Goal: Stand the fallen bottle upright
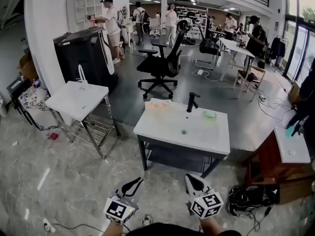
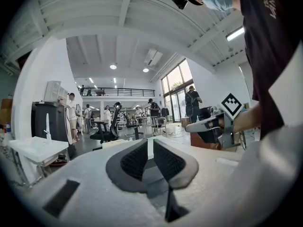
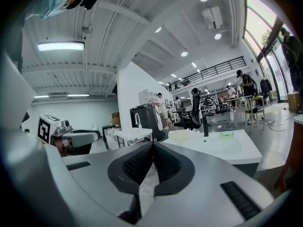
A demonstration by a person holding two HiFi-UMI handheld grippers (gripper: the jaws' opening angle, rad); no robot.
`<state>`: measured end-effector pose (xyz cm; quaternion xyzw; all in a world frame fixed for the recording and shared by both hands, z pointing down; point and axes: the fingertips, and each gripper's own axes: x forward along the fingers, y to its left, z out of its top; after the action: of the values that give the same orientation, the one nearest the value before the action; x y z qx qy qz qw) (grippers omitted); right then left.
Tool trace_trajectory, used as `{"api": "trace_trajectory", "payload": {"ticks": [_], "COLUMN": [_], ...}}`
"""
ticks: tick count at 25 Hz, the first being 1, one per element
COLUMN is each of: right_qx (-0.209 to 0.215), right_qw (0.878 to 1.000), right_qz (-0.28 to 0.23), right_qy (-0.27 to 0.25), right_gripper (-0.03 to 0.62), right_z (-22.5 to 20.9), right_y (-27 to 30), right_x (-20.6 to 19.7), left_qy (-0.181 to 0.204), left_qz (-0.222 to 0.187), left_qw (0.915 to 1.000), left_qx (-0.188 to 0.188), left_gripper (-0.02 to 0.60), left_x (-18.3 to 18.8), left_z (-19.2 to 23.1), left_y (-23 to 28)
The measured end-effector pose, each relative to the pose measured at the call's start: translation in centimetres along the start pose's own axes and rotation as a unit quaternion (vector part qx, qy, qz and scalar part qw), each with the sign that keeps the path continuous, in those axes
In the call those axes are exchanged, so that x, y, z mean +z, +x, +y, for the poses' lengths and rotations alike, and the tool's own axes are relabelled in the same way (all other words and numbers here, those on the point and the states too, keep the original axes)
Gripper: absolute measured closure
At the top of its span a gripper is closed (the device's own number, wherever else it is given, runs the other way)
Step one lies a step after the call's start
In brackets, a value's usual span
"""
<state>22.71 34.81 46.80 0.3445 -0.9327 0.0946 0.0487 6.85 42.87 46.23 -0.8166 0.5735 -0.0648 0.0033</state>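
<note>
White left gripper (image 1: 136, 183) and right gripper (image 1: 192, 180) side by side, near level, jaws closed, empty

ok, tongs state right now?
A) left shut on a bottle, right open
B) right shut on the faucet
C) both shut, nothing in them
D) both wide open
C: in their own views the left tongs and the right tongs each have their jaws closed together with nothing between them, and both are held apart from the white sink table.
</note>
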Motion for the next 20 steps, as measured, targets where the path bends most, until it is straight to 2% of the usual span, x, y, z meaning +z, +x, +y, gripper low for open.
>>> {"api": "trace_trajectory", "payload": {"ticks": [2, 3, 5, 11, 15, 20], "right_qx": [-0.003, -0.003, -0.007, -0.044, -0.064, -0.075], "right_qw": [1.0, 1.0, 0.999, 0.995, 0.992, 0.991], "right_qz": [-0.006, -0.008, -0.01, -0.019, -0.022, -0.02], "right_qy": [0.019, 0.029, 0.047, 0.091, 0.103, 0.112], "right_gripper": [0.599, 0.6, 0.512, 0.41, 0.402, 0.401], "right_z": [0.1, 0.2, 0.4, 0.5, 1.0, 1.7], "right_y": [0.6, 1.0, 1.8, 3.9, 4.6, 5.8], "right_x": [-0.1, -0.2, -0.3, -0.3, -0.5, -1.1], "left_qy": [0.0, -0.003, -0.012, -0.011, 0.001, -0.018], "left_qz": [-0.01, -0.012, -0.01, -0.006, 0.001, 0.006], "left_qw": [0.9999, 0.9998, 0.9994, 0.9987, 0.9975, 0.9963], "left_qx": [-0.011, -0.017, -0.029, -0.049, -0.071, -0.084], "left_gripper": [0.544, 0.503, 0.336, 0.301, 0.295, 0.293], "left_x": [-0.3, -0.5, -0.6, -0.9, -1.7, -2.8], "left_z": [0.7, 1.0, 1.9, 5.2, 6.4, 7.9], "left_y": [0.6, 0.9, 1.3, 1.9, 1.8, 2.3]}}
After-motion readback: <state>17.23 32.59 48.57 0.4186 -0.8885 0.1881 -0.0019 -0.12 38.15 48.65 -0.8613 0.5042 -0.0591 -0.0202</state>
